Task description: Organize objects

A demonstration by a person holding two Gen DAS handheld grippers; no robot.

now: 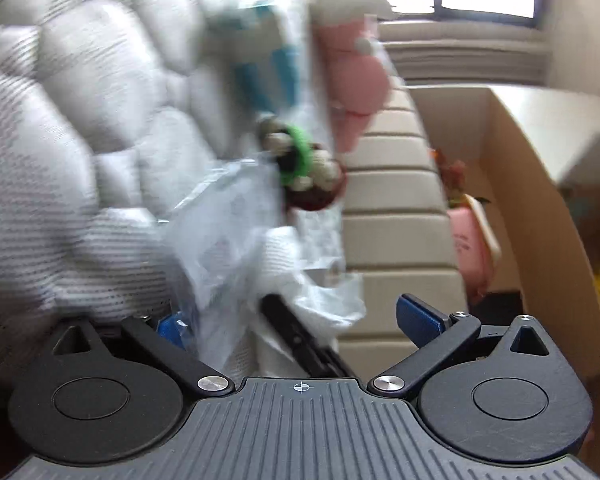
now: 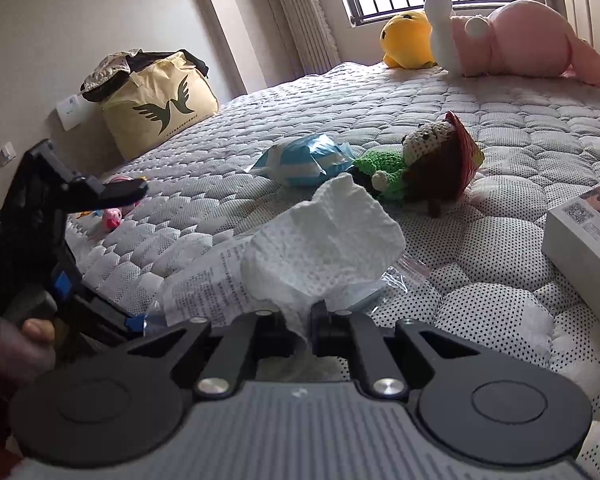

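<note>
- Tissue, white and crumpled, sticks up from the right gripper, whose fingers are squeezed shut on its bottom end.
- It is just above the quilted bed, over a clear plastic wrapper.
- Left gripper has its blue-tipped fingers wide apart, with the wrapper between them, held by nothing.
- Behind lie a crochet doll and a blue-and-white packet, side by side.
- Near the right edge sits a white box.

Right tool pinching white tissue, apparently over mattress.
</note>
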